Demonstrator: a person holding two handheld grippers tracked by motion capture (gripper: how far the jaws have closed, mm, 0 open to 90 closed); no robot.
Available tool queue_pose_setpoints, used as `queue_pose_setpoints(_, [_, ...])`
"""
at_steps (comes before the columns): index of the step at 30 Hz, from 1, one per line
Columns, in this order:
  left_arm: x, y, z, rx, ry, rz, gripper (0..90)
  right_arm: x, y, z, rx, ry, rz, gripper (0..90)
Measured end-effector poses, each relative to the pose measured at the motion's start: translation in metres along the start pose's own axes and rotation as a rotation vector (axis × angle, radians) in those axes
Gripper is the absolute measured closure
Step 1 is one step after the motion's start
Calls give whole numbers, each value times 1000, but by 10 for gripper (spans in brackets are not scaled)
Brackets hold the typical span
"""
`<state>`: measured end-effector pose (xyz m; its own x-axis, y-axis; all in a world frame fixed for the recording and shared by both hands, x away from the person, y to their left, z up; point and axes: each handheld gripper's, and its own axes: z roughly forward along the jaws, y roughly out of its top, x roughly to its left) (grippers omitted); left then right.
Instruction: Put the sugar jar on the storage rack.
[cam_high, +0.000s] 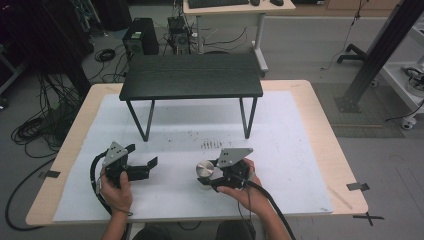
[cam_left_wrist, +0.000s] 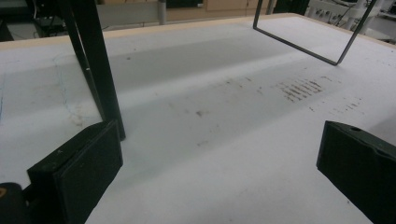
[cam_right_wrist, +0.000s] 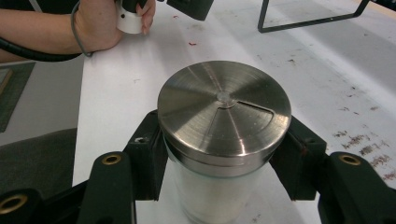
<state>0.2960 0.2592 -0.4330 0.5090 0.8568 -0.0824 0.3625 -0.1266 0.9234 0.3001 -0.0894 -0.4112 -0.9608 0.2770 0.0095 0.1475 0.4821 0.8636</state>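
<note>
Looking from the high view, I see the jar (cam_high: 204, 172) standing on the white mat (cam_high: 300, 150), in front of the small black table (cam_high: 191, 75) and nearer to me. My right gripper (cam_high: 212, 176) pinches it from the right side. My left gripper (cam_high: 145, 159) rests well apart, to the left of the jar, its 2 jaws spread with nothing between them.

In the left gripper view, the 2 black jaws stand wide over bare mat (cam_left_wrist: 210, 154), near 1 leg (cam_left_wrist: 95, 65) of the black table.

In the right gripper view, both jaws press on the jar (cam_right_wrist: 219, 186) just under its round steel lid (cam_right_wrist: 224, 112); the jar is upright.
</note>
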Motion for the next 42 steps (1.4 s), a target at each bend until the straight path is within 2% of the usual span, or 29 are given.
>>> queue_pose_setpoints(42, [0,0,-1,-7,3,-4,6,1,-1,0,-6,-3,-6,435])
